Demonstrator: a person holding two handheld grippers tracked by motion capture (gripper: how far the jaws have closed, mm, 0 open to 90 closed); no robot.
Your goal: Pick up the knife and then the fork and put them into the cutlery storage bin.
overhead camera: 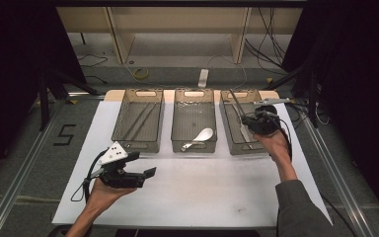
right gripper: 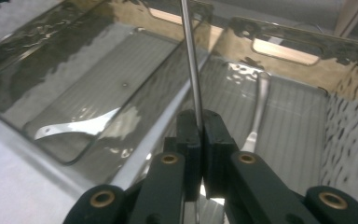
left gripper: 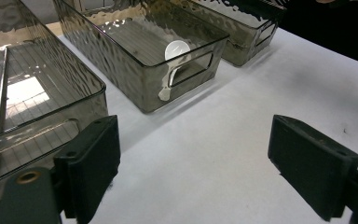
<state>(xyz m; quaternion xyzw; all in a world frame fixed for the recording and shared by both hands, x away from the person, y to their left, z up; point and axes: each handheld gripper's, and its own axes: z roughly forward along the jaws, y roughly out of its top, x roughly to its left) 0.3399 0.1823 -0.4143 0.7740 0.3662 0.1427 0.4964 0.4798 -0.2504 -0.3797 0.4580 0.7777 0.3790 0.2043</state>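
My right gripper (overhead camera: pixel 253 120) hangs over the right-hand bin (overhead camera: pixel 228 144), which sits toward the far right corner of the white desk (overhead camera: pixel 202 192). In the right gripper view its two black jaws are pressed together on a thin metal rod (right gripper: pixel 191 60), probably a chopstick, which rises straight up out of the pads and away from me. From the high view the rod (overhead camera: pixel 235 100) slants up and to the left above that bin. Below it, on the ribbed floor of the same bin, lies a metal utensil with a long handle (right gripper: pixel 258 112); I cannot tell exactly what kind it is.

My left gripper (overhead camera: pixel 143 170) is held low over the near left part of the desk, just in front of the left bin (overhead camera: pixel 121 144). Its jaws stand wide apart with nothing but bare white surface between them.

Three smoked-plastic bins line the far edge of the desk. The middle bin (overhead camera: pixel 177 146) holds a white spoon (overhead camera: pixel 199 138), bowl toward the right, handle toward the near left corner. The left bin holds long thin metal sticks (overhead camera: pixel 139 121) lying diagonally.
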